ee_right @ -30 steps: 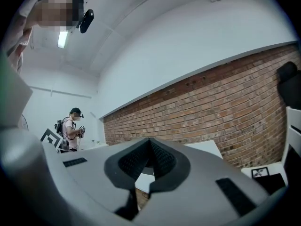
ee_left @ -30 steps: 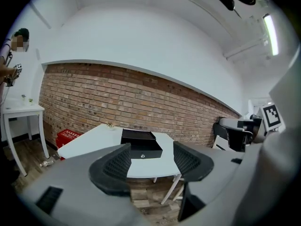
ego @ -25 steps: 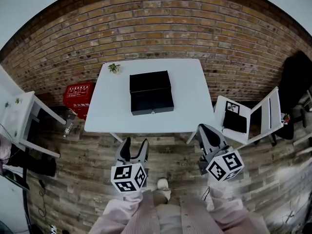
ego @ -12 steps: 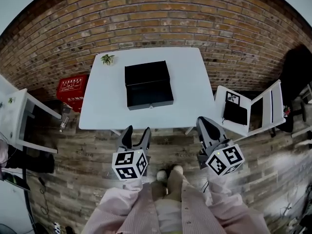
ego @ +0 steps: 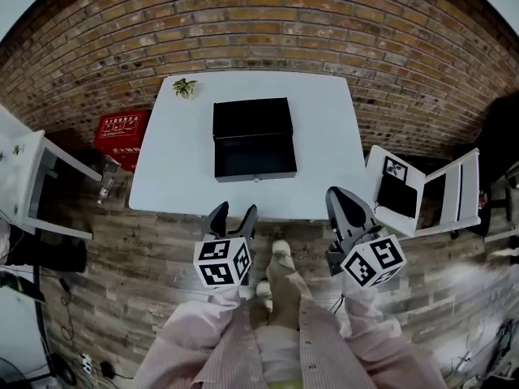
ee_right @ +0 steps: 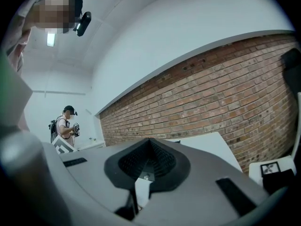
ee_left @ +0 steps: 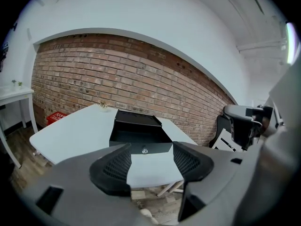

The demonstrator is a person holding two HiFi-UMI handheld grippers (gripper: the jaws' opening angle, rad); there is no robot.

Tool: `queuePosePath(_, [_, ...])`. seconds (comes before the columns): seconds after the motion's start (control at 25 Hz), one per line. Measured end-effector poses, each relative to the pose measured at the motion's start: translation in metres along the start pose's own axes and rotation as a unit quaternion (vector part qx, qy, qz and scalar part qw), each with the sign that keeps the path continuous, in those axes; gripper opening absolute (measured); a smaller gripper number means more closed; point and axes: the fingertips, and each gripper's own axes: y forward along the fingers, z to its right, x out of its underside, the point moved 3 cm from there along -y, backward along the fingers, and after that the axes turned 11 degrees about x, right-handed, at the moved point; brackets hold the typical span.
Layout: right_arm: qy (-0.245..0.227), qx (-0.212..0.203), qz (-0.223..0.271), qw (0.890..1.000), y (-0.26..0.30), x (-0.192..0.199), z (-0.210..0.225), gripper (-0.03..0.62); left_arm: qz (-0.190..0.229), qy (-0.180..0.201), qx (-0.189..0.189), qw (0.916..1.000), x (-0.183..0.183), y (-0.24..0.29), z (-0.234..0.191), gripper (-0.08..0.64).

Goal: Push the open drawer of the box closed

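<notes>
Head view: black box [ego: 252,120] on white table [ego: 162,177], drawer [ego: 255,159] pulled out toward near edge | Left gripper view: left gripper [ee_left: 151,161] spread wide, empty, drawer lock [ee_left: 144,150] visible | Right gripper view: right gripper [ee_right: 149,161] pinched together, distant person [ee_right: 68,121]

Place: a sparsely furnished studio-type recording room | Walls: an exposed brick wall [ego: 259,23] is seen, with plain white walls beside it | Floor: wooden plank floor [ego: 122,282] | Furniture: a white bench [ego: 170,160], a white folding chair [ego: 454,201], a white side table [ego: 24,177] and a red crate [ego: 120,130] are set about | People: a second person [ee_right: 68,124] with backpack and headgear is seen
</notes>
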Motion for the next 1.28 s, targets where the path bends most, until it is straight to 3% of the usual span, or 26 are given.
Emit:
queuePosePath(0.6, [0.004, -0.055, -0.032, 0.998, 0.104, -0.008, 0.032, 0.003, -0.058, -0.060, -0.024, 0.9962, 0.025, 0.086, -0.022, 0.231])
queuePosePath(1.28, [0.023, -0.094, -0.044, 0.994, 0.161, -0.013, 0.062, 0.003, -0.105, -0.100, -0.065, 0.9873, 0.046, 0.127, -0.045, 0.177])
